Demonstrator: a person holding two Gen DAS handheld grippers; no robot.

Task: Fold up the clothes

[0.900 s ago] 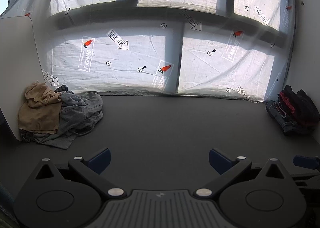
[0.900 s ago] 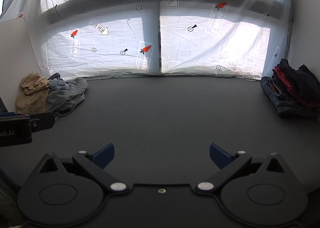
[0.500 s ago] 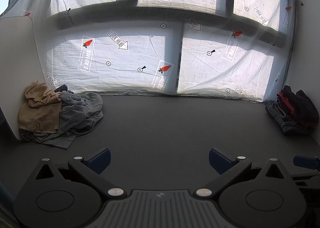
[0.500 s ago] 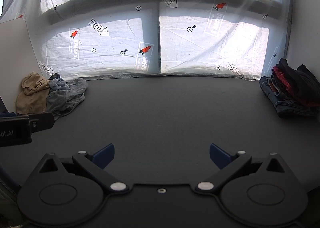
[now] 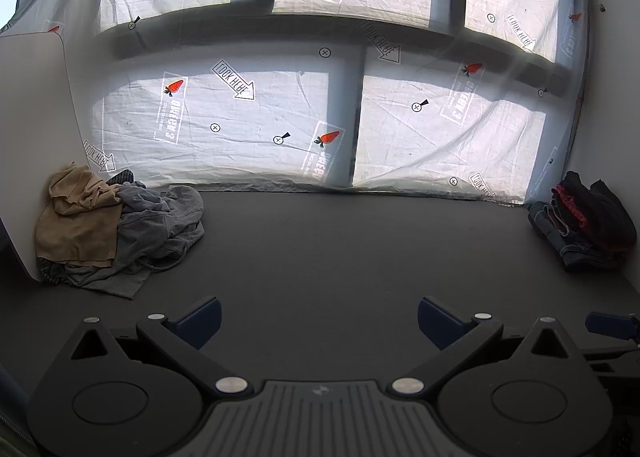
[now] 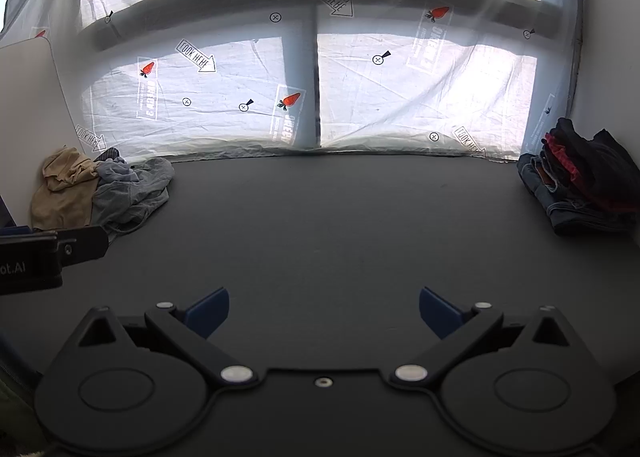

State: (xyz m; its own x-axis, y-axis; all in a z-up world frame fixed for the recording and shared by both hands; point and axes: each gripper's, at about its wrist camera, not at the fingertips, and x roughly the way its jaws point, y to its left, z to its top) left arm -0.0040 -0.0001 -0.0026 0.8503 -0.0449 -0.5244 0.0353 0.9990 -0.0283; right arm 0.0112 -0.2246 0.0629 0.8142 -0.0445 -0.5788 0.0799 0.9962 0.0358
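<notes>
1. Nearest in each wrist view are the jaws themselves. The left gripper (image 5: 318, 321) has its jaws spread as wide as they go, with nothing between them and only bare bench (image 5: 320, 249) ahead. The right gripper (image 6: 324, 313) is the same: fully spread and holding nothing.
2. In the right wrist view the left gripper's body juts in at the left edge, so the two sit side by side, both tilted down toward the bench.
3. Farther out, ahead and to the left of both pairs of jaws, lies the unfolded pile (image 5: 120, 229) in the bench's far left corner: a tan garment (image 5: 76, 221) heaped against a grey garment (image 5: 160, 225). The heap is crumpled, so no long axis can be read.
4. The left gripper looks nearer the pile, so it seems the better one to reach first, probably for the grey piece's near edge.
5. Ahead and to the right, well apart, a stack of dark clothes (image 6: 580, 181) sits in the far right corner, seemingly already folded.
6. A printed white sheet (image 5: 280, 117) hangs behind the bench.
</notes>
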